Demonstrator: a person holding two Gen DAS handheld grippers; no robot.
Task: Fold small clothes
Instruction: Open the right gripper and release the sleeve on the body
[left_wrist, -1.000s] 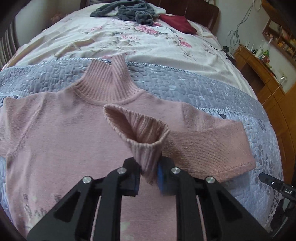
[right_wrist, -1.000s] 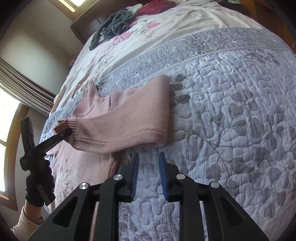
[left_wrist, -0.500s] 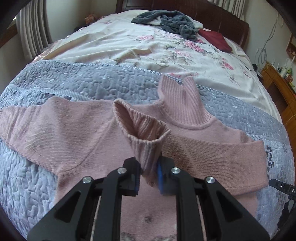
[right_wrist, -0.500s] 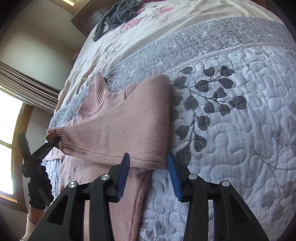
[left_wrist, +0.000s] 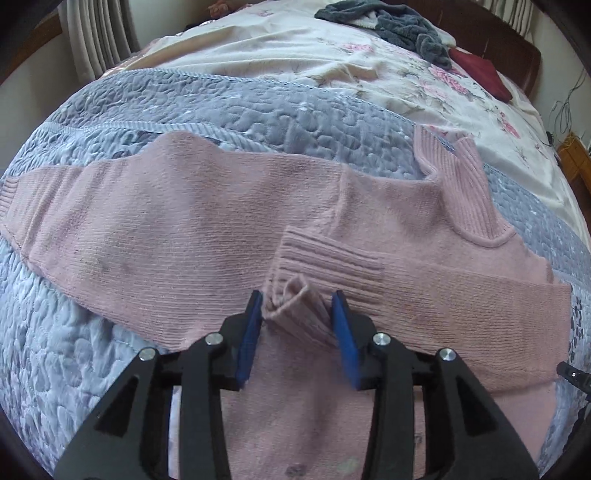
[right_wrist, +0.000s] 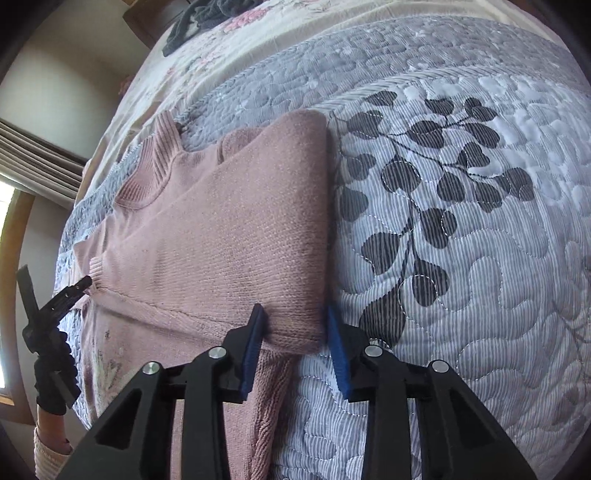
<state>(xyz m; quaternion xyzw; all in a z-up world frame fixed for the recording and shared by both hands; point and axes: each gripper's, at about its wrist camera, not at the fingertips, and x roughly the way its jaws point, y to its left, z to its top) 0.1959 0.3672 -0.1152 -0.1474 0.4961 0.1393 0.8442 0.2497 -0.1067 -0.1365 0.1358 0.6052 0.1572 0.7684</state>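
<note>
Left wrist view: my left gripper (left_wrist: 297, 308) has its blue pads spread, the ribbed cuff (left_wrist: 325, 266) crumpled loosely between them, touching the left pad; not clamped.
Right wrist view: my right gripper (right_wrist: 295, 325) stands parted, straddling the folded edge of the sleeve (right_wrist: 236, 236).
Sweater: pink sweater (left_wrist: 192, 229), flat on the grey quilt (right_wrist: 461, 221); one sleeve doubled back across the chest, the other stretched out sideways.
Collar: ribbed turtleneck (left_wrist: 458, 188), pointing up the bed.
Bed, far end: floral sheet (left_wrist: 332, 66), dark grey garment (left_wrist: 399, 26), red cloth (left_wrist: 480, 72).
Person: black-gloved hand (right_wrist: 51, 376) on the other tool.
</note>
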